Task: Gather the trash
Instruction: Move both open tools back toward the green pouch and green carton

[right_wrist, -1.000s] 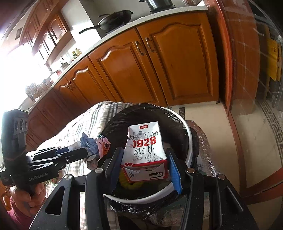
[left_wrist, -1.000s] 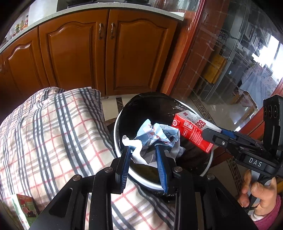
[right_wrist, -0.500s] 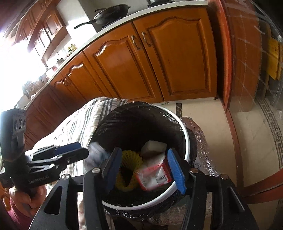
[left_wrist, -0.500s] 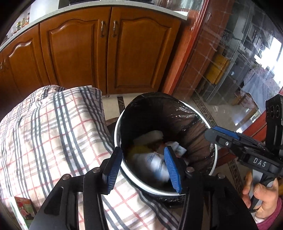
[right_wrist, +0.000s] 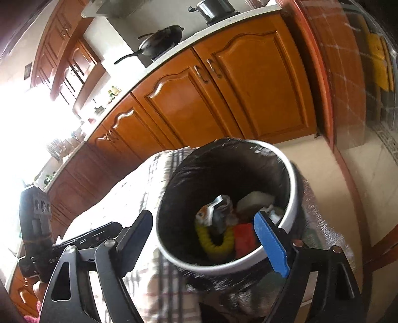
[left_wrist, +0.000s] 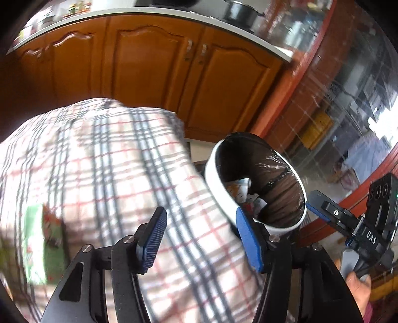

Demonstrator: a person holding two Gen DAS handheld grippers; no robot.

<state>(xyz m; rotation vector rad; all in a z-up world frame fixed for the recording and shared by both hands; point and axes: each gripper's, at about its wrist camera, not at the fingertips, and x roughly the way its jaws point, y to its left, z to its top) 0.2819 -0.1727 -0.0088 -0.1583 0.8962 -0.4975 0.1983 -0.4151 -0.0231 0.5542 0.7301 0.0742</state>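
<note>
A white trash bin (right_wrist: 293, 198) with a black liner stands beside the table; it also shows in the left wrist view (left_wrist: 216, 179). Inside lie the red milk carton (right_wrist: 245, 236), a crumpled wrapper (right_wrist: 216, 211), a yellow foam net (right_wrist: 214, 244) and a white piece (right_wrist: 256, 200). My right gripper (right_wrist: 206, 236) is open and empty above the bin's near rim. My left gripper (left_wrist: 201, 238) is open and empty over the checked tablecloth (left_wrist: 112, 161), left of the bin. A green packet (left_wrist: 42, 243) lies on the cloth at the left.
Wooden kitchen cabinets (right_wrist: 223, 99) stand behind the table and bin. A wok (right_wrist: 159, 42) and a pot (right_wrist: 214, 10) sit on the counter. A glass door (left_wrist: 335, 111) is at the right. Tiled floor (right_wrist: 335, 186) lies beyond the bin.
Both grippers let go: the wrapper and the milk carton dropped into the bin. My left gripper then swung left over the tablecloth; my right gripper drew back slightly.
</note>
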